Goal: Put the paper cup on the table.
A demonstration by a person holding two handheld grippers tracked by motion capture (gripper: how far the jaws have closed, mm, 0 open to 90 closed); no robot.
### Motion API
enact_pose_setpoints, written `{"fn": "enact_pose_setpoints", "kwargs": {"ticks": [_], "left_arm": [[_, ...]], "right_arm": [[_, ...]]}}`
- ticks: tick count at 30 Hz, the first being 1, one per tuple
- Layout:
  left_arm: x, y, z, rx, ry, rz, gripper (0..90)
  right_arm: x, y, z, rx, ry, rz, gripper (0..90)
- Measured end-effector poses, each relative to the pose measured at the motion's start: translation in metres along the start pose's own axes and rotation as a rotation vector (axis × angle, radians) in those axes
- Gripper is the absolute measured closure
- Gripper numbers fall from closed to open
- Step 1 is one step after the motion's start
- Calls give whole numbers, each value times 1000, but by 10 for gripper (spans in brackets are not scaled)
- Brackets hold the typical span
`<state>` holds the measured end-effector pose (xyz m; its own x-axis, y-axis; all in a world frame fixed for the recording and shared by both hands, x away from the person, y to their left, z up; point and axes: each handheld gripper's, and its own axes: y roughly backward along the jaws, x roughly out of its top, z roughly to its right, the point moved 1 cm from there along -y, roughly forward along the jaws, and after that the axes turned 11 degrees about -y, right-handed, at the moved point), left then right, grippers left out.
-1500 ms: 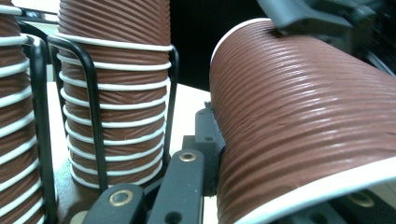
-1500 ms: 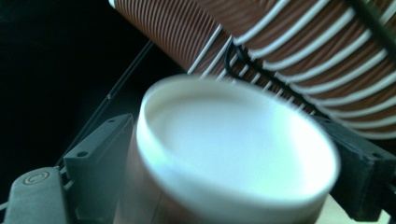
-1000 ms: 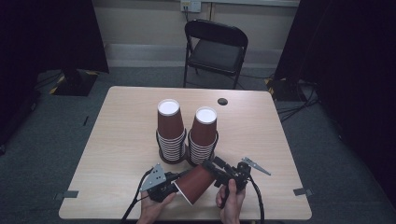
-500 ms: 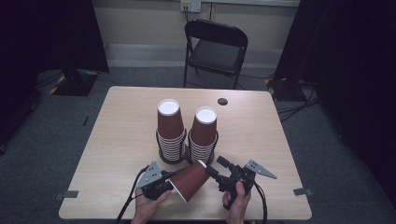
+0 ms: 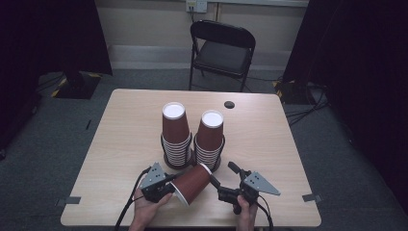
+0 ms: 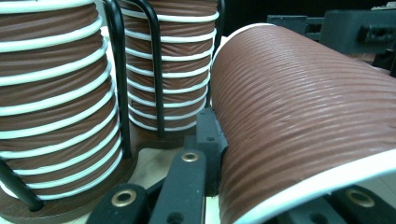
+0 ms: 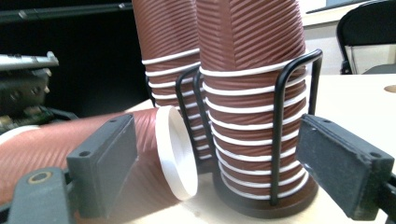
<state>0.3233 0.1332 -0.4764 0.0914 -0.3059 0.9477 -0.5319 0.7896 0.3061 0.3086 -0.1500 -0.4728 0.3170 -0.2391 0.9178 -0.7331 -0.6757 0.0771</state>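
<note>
A single brown ribbed paper cup point(image 5: 192, 183) lies on its side near the table's front edge, its white rim toward me. My left gripper point(image 5: 168, 185) is shut on it near the rim; its jaws point(image 6: 280, 163) squeeze the cup's wall point(image 6: 303, 107). My right gripper point(image 5: 223, 174) stands open by the cup's base end. Its jaws have just been opening a little, and the pads point(image 7: 341, 161) touch nothing. The cup's white base point(image 7: 177, 154) lies between them. Behind stand two stacks of brown cups, left point(image 5: 174, 130) and right point(image 5: 210, 137), each in a black wire holder point(image 7: 289, 121).
The pale wooden table point(image 5: 120, 125) has bare room to the left, right and back of the stacks. A small black disc point(image 5: 229, 104) is set in its far side. A black folding chair point(image 5: 223, 53) stands beyond the table.
The right gripper has turned a little, its grey plate swinging out to the right. The cup and the left gripper have stayed nearly in place.
</note>
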Motion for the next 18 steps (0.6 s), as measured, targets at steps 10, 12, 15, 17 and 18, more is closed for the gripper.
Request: {"fn": "enact_pose_setpoints", "kwargs": {"ticks": [10, 12, 15, 17, 18], "left_arm": [[5, 5, -9, -21, 47, -28, 863], [7, 6, -10, -20, 54, -35, 863], [11, 6, -12, -29, 59, -59, 863], [12, 5, -12, -50, 50, -80, 863], [14, 5, -13, -51, 39, -94, 863]], "right_arm": [[-4, -1, -5, -16, 131, -125, 136], [-6, -2, -6, -39, 191, -143, 136], [-10, -3, -10, -75, 258, -177, 136], [-11, -4, -12, -87, 289, -208, 136], [-12, -4, -13, -82, 304, -215, 136]]}}
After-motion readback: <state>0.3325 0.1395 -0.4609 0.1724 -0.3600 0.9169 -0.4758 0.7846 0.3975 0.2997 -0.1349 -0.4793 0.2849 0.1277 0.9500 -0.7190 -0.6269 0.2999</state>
